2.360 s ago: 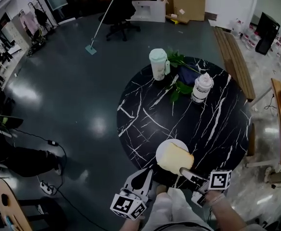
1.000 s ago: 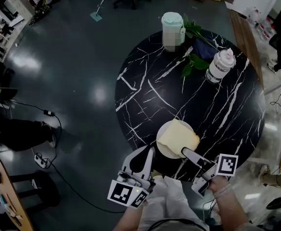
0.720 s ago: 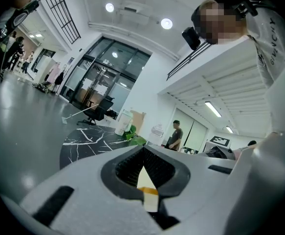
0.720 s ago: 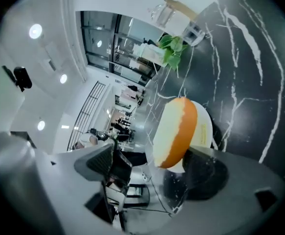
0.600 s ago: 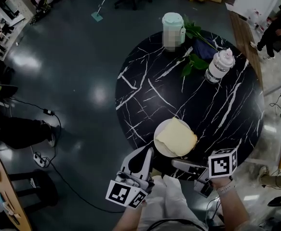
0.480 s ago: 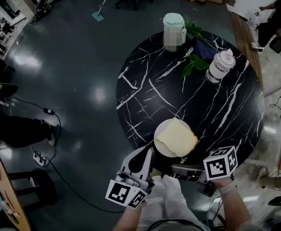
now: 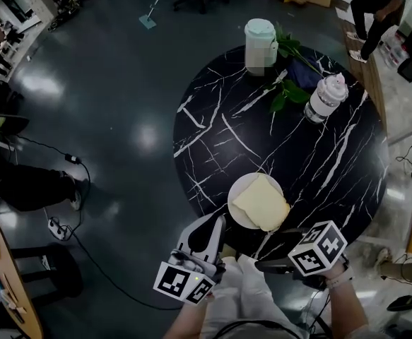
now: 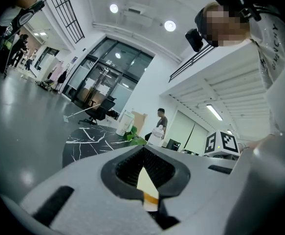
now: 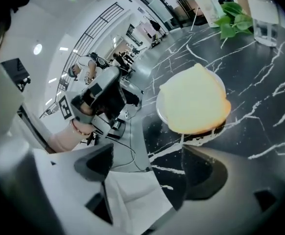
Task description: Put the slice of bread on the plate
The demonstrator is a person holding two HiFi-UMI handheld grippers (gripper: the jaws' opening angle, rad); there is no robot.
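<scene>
Bread slice (image 7: 262, 203) lies flat on plate (image 7: 232, 205), near edge of table (image 7: 319, 161). Placement looks done. Right gripper (image 9: 149, 163) near of plate, jaws apart, empty. Left gripper (image 7: 216, 223) jaws together, idle. Next: draw both clear without nudging bread.

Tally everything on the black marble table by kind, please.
Slice of bread: 1
White plate: 1
Pale green lidded container: 1
Clear jar with white lid: 1
Green leafy sprig: 1
Dark blue object behind the leaves, kind unclear: 1
Total: 6
</scene>
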